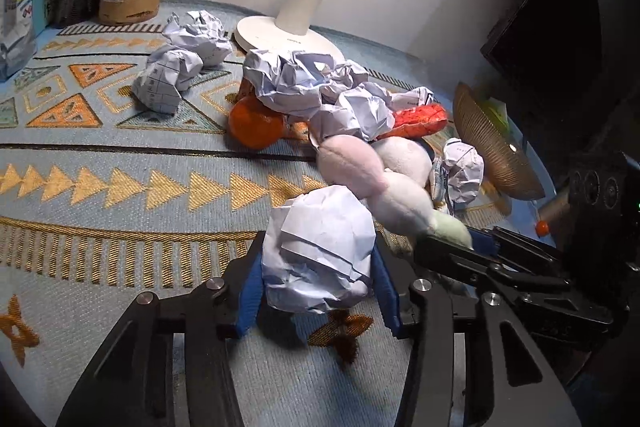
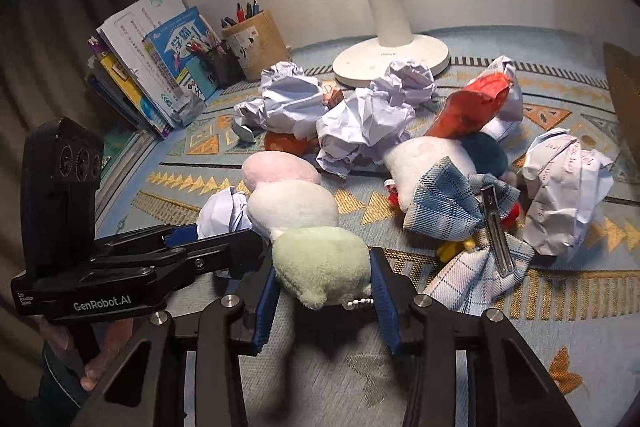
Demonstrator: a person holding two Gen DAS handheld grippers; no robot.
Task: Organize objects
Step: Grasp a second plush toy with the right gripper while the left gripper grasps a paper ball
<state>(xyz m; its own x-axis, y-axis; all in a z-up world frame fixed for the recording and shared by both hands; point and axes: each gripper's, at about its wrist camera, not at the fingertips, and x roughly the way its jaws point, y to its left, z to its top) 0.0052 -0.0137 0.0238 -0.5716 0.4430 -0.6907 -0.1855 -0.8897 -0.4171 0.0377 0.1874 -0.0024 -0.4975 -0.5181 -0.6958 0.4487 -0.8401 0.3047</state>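
Left wrist: L gripper round paper ball, pads tight.

We carry two matching tools. Our left gripper is built of matte black linkage arms, joined by round silver screw heads, and its fingers wear ribbed blue pads. Our right gripper has the same black arms, silver screws and blue ribbed pads. From the right wrist view, the left tool's body shows a tall black camera housing with three round lenses in a row, and white lettering reading "GenRobot.AI" along its flat black base. Our left hand shows beneath it, beside a dark sleeve.
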